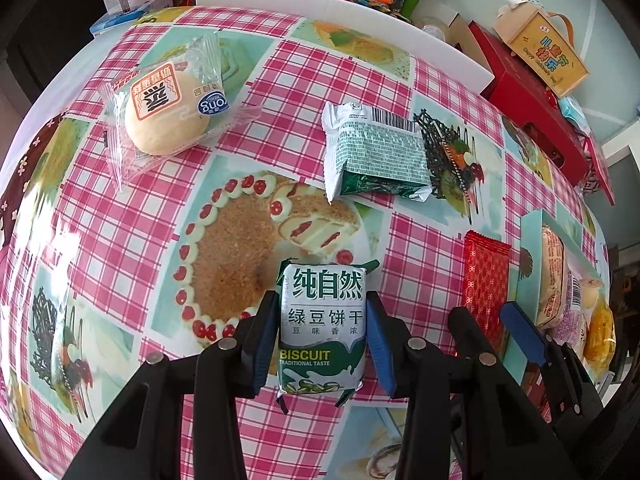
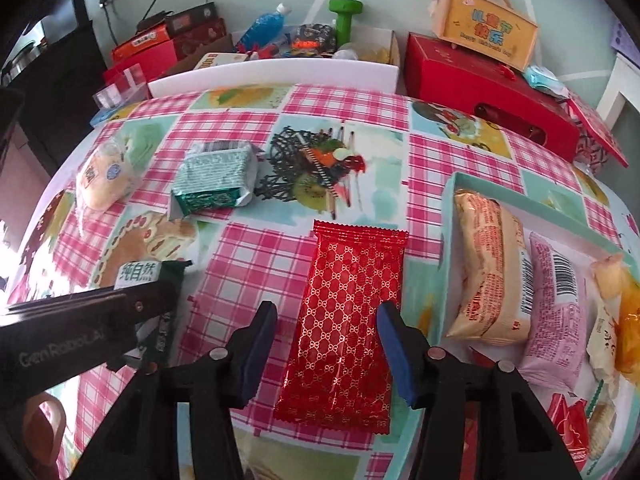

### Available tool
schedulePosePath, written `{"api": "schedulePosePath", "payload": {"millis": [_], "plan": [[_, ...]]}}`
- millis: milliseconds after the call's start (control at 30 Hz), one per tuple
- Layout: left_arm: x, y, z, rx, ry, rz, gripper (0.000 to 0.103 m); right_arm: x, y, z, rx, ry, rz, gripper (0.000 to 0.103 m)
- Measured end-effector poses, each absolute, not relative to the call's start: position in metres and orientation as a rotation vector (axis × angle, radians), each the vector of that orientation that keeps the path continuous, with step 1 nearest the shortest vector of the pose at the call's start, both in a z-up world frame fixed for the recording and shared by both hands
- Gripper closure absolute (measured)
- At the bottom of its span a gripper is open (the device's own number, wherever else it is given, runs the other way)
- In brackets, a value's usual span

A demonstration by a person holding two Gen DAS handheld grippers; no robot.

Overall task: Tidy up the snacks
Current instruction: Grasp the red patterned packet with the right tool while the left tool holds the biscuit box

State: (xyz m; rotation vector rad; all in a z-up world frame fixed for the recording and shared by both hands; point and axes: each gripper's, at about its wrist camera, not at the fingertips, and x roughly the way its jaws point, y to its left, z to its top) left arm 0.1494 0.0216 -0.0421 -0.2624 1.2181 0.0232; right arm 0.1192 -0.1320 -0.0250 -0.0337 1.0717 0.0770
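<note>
My left gripper [image 1: 322, 332] is shut on a green-and-white biscuit packet [image 1: 323, 328], held upright above the checked tablecloth; it also shows at the left of the right wrist view [image 2: 138, 274]. My right gripper [image 2: 326, 344] is open, its blue pads either side of a red patterned packet [image 2: 346, 320] lying flat on the table, not touching it as far as I can tell. A second green biscuit packet [image 1: 376, 152] lies further back, and a wrapped round bun [image 1: 168, 116] lies at the far left. A teal tray [image 2: 452, 216] on the right holds several wrapped snacks.
A red box [image 2: 480, 84] with a yellow gift box [image 2: 486, 26] on it stands behind the tray. A white foam board [image 2: 272, 72] edges the table's back, with bottles, boxes and a green dumbbell [image 2: 345, 16] beyond.
</note>
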Motion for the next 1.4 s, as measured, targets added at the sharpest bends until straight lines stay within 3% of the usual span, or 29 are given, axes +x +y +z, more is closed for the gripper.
{"api": "schedulePosePath", "payload": {"millis": [933, 1400], "plan": [[0.152, 0.023, -0.042, -0.281, 1.247, 0.020, 0.059, 0.121, -0.138, -0.026, 0.031, 1.089, 0.094, 0.045], [0.154, 0.011, -0.045, -0.209, 1.267, 0.036, 0.059, 0.117, -0.115, -0.034, -0.071, 1.099, 0.086, 0.040]]}}
